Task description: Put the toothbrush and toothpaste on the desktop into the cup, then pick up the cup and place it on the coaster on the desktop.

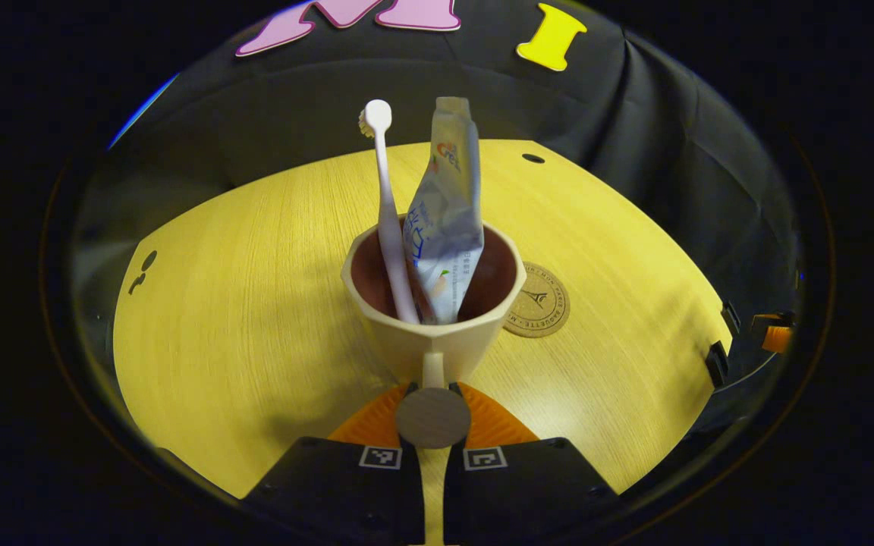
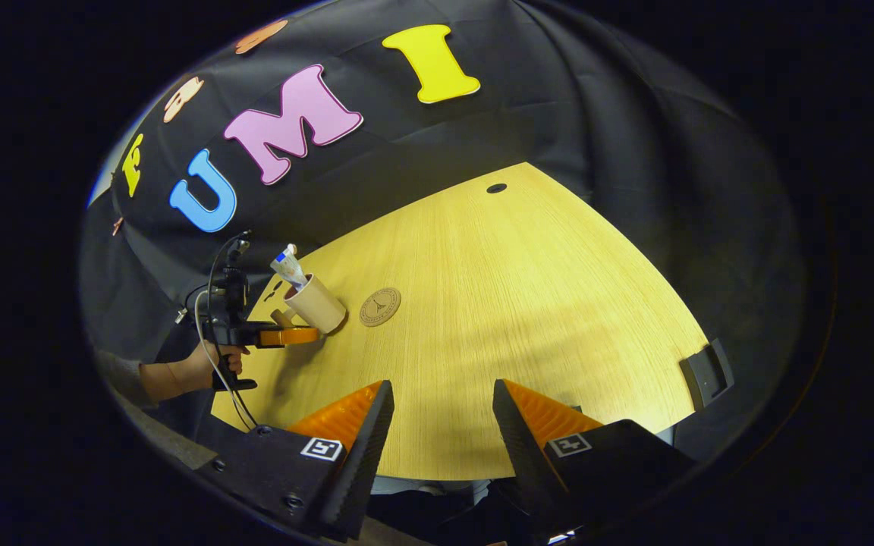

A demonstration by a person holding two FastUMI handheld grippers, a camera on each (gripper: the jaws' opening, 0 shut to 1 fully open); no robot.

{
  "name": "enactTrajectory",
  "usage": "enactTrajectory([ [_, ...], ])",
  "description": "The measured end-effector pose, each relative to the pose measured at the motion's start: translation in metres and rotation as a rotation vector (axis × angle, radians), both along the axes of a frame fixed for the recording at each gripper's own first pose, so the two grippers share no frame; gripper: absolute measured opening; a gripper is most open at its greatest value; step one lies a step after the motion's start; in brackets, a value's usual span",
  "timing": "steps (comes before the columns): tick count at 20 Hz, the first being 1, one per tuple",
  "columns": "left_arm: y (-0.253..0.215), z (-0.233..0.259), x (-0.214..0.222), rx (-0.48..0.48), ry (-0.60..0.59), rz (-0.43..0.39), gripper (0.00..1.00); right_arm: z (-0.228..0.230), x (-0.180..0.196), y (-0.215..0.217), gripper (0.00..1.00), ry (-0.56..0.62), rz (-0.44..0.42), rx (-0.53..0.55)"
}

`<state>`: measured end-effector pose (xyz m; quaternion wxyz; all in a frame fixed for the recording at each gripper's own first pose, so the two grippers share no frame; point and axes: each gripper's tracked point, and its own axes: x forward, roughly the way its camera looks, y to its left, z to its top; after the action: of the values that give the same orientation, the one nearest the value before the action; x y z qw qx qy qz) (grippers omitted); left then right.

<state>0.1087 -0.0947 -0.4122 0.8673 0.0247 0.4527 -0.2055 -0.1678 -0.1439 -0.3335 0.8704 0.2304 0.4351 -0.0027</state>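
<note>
In the left gripper view, the left gripper (image 1: 433, 413) sits at the bottom with its two fingers drawn in narrow around the handle (image 1: 433, 369) of the cup (image 1: 437, 334), one finger on each side of it; the handle's round end cap faces the camera between them. Just beyond, the cup shows its dark inside, and in it stand the toothbrush (image 1: 386, 220), bristle head up and leaning slightly left, and the toothpaste (image 1: 446, 227), a crumpled tube beside it on the right. Whether the cup's base touches the table (image 1: 240, 303) I cannot tell. Behind the cup to its right, flat on the wood, lies the round coaster (image 1: 538, 305), partly hidden by the cup's rim.

In the right gripper view, the right gripper (image 2: 437, 425) hangs over the near edge of the table with its fingers spread wide and nothing between them. Farther off to the left a hand (image 2: 198, 368) holds the other gripper at the cup's handle; the cup is tilted there, just beside the coaster and not on it
</note>
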Motion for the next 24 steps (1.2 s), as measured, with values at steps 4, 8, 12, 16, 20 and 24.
enactTrajectory([
  [4,-0.010,0.010,0.001,-0.015,-0.026,-0.021,0.14,-0.001,-0.001,-0.002,0.82,0.003,-0.009,0.002],
  [8,-0.030,0.018,0.005,-0.014,-0.042,-0.064,0.15,0.001,-0.001,-0.006,0.82,-0.007,-0.017,-0.004],
  [12,-0.059,0.023,0.011,-0.013,-0.050,-0.109,0.14,0.002,-0.006,-0.013,0.82,-0.008,-0.033,-0.006],
  [16,-0.079,0.022,0.015,-0.011,-0.046,-0.138,0.14,0.004,-0.014,-0.022,0.82,-0.007,-0.061,-0.004],
  [20,-0.090,0.014,0.021,0.003,-0.037,-0.140,0.14,0.007,-0.019,-0.030,0.82,-0.014,-0.080,-0.005],
  [24,-0.098,0.007,0.027,0.017,-0.036,-0.153,0.14,0.004,-0.025,-0.038,0.82,-0.006,-0.105,-0.002],
])
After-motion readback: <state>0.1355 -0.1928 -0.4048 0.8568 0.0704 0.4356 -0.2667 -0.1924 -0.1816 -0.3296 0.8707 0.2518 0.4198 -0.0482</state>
